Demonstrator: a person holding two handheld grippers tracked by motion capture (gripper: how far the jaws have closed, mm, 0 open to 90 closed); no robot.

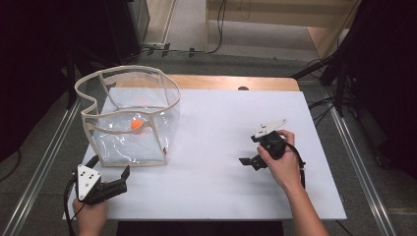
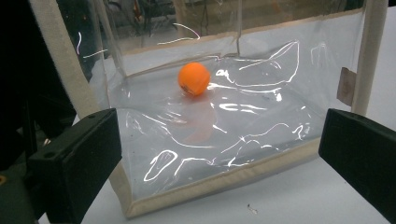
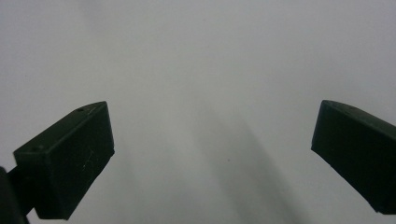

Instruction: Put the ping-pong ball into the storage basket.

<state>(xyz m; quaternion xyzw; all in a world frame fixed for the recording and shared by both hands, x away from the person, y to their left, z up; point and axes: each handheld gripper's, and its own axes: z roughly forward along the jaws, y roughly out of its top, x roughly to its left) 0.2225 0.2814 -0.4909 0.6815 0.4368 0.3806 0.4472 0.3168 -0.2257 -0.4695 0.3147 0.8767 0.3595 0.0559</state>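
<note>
High view: the clear bag (image 1: 130, 115) stands upright on the white table (image 1: 221, 147), and everything else is placed from it. The left gripper (image 1: 109, 169) sits just in front of the bag's near bottom corner, jaws spread wide and holding nothing. The right gripper (image 1: 251, 150) rests well off to the bag's right over bare table, jaws likewise parted and empty.

The likeliest trouble, as I judge it, is the bag itself. Its walls are thin, soft plastic held up only by a cream fabric trim, so a jaw pushing at the near wall would probably crumple or slide the bag rather than grip it. A nudge could also tip it and set the orange ball (image 1: 137, 125) rolling, since nothing braces the bag from the right side. Glare on the plastic makes the wall's exact surface hard to read.

In the left gripper view the bag (image 2: 224, 140) is see-through, wrinkled and shiny, with bright streaks across its front and cream binding along the bottom edge and corners. The ball (image 2: 194, 78) lies inside on the bag's floor, toward the back, small, round and matt, with a faint dark mark on its side.
</note>
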